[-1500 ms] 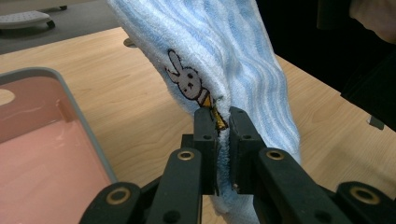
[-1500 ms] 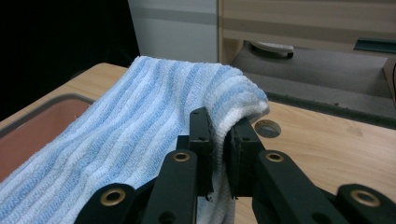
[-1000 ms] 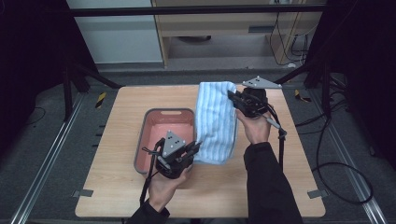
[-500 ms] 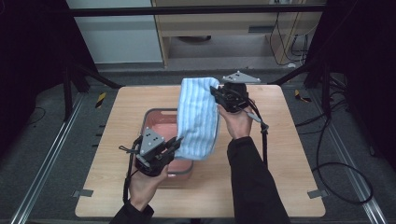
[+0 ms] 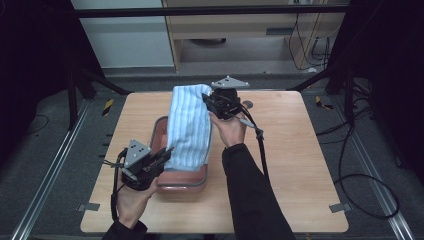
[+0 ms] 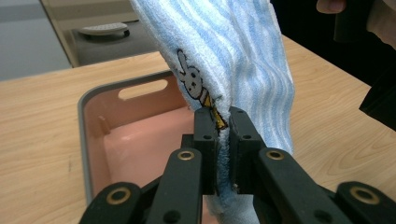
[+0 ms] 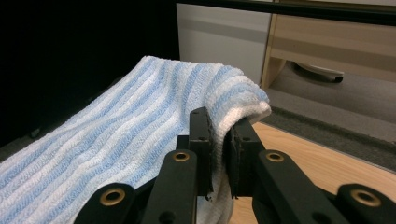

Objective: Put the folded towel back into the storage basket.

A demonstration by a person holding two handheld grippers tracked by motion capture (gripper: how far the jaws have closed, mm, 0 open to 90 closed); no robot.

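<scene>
L gripper (image 5: pixel 167 151): clenched on near end of towel (image 5: pixel 189 127), jaws pinching cloth at its rabbit print (image 6: pixel 192 81); L hand (image 5: pixel 131 197) at near-left of bin.
R gripper (image 5: pixel 206 101): clenched on far end of towel, cloth folded between pads; R hand (image 5: pixel 231 131) beside bin's far-right corner.
Towel: blue/white striped, stretched btw both grippers, lifted above bin, far end higher.
Bin (image 5: pixel 161 129): pink, grey rim, on wood table (image 5: pixel 300 165), directly under towel; slot handle (image 6: pixel 143 88) in far wall.
</scene>
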